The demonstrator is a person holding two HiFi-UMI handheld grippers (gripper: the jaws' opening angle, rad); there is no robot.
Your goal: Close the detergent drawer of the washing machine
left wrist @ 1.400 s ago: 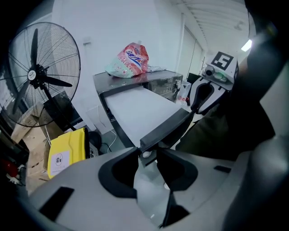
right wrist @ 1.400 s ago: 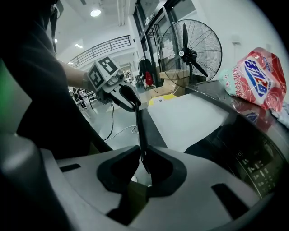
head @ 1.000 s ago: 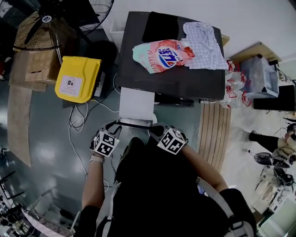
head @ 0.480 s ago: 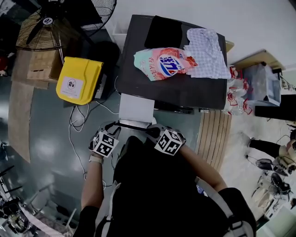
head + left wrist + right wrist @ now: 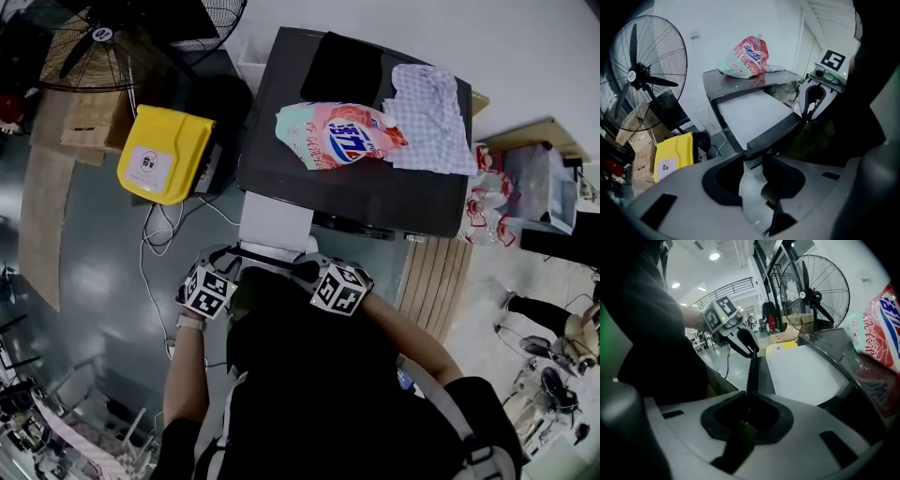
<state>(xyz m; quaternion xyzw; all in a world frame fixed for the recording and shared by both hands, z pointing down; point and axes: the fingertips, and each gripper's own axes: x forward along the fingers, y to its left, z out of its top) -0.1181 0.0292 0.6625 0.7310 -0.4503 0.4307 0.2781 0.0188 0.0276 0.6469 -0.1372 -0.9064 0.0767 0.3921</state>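
The washing machine [image 5: 366, 192] has a dark top. Its detergent drawer [image 5: 275, 220], white with a dark front edge, stands pulled out toward me. My left gripper [image 5: 234, 257] is at the left corner of that front edge, and my right gripper [image 5: 306, 265] is at the right corner. In the left gripper view, the left gripper [image 5: 753, 152] pinches the dark front edge of the drawer [image 5: 754, 115]. The right gripper [image 5: 813, 96] shows beyond it. In the right gripper view, the right gripper [image 5: 751, 397] is closed on the thin edge of the drawer [image 5: 801, 373].
A pink detergent bag [image 5: 342, 134] and a checked cloth [image 5: 429, 108] lie on the machine's top. A yellow box [image 5: 164, 155], a floor fan [image 5: 112, 42] and loose cables [image 5: 155, 248] are to the left. A slatted wooden platform [image 5: 433, 281] lies to the right.
Both grippers stay on the drawer's front edge. The right gripper has rolled a little and shifted slightly left. The head view has drifted.
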